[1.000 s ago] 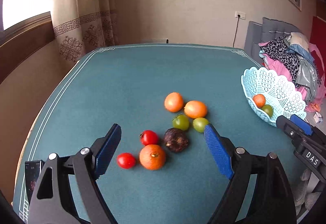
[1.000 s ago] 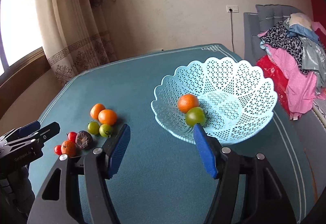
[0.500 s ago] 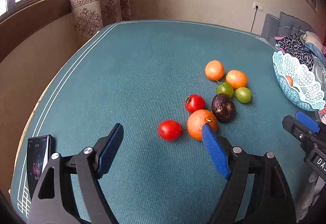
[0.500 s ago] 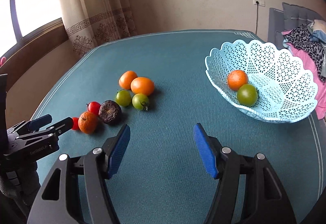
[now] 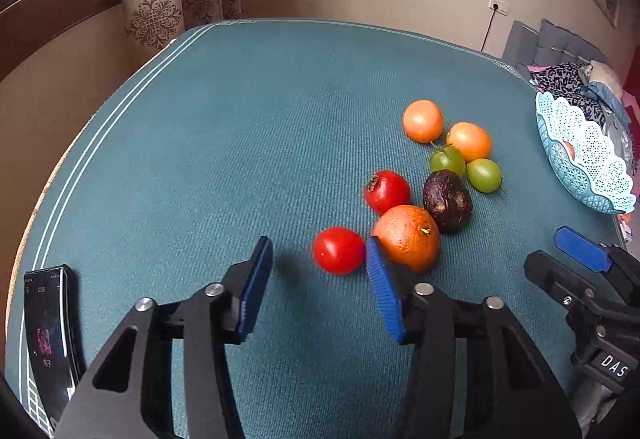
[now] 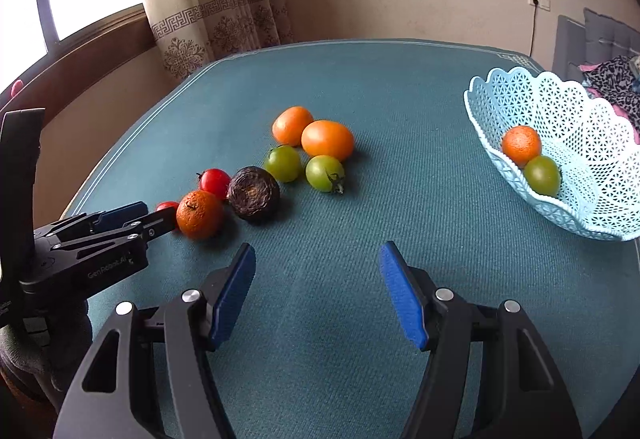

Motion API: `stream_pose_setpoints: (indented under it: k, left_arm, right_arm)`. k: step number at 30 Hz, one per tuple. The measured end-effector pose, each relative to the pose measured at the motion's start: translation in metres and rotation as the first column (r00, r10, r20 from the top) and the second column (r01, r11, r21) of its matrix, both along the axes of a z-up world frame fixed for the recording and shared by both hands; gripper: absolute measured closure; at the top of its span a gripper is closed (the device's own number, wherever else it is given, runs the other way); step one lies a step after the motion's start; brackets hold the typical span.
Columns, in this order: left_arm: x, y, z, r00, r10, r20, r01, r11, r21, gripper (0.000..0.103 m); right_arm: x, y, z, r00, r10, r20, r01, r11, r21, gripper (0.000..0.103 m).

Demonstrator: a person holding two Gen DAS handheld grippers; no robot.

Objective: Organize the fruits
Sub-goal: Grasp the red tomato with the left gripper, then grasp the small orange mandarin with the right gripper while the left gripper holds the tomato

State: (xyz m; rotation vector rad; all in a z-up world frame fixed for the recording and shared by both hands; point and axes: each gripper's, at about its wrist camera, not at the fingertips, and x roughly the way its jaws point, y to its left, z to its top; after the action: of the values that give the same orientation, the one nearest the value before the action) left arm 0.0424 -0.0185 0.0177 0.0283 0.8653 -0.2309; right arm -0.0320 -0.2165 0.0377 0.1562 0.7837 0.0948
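Loose fruit lies on the green tablecloth [image 5: 240, 143]. My left gripper [image 5: 318, 245] hangs low over the nearest red tomato [image 5: 338, 250]. The tomato lies between the closing jaws, near the right pad, and the left pad is clear of it. An orange [image 5: 408, 237] sits just behind the right finger. Beyond lie a second red tomato [image 5: 387, 191], a dark wrinkled fruit [image 5: 447, 200], two green tomatoes [image 5: 447, 160] and two orange tomatoes [image 5: 423, 120]. My right gripper [image 6: 317, 250] stands open over bare cloth, nothing between its fingers. The left gripper [image 6: 156, 217] shows at the left of the right wrist view.
A light blue lattice basket [image 6: 600, 215] stands at the right table edge with an orange [image 6: 521, 145] and a green tomato [image 6: 542, 175] in it. A phone [image 5: 50, 335] lies at the near left corner. Clothes pile up behind the basket.
My left gripper moved down and closer to the near red tomato, and its jaws narrowed around it. My right gripper swung left, away from the basket, toward the loose fruit.
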Motion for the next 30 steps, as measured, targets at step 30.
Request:
stream_pose_setpoints:
  k: [30]
  left_arm:
    - [-0.019,0.043,0.006,0.975,0.203,0.091,-0.200,0.979,-0.036,0.075]
  right_arm:
    - [0.049,0.082,0.002,0.966,0.257,-0.035,-0.256,0.966,0.046,0.058]
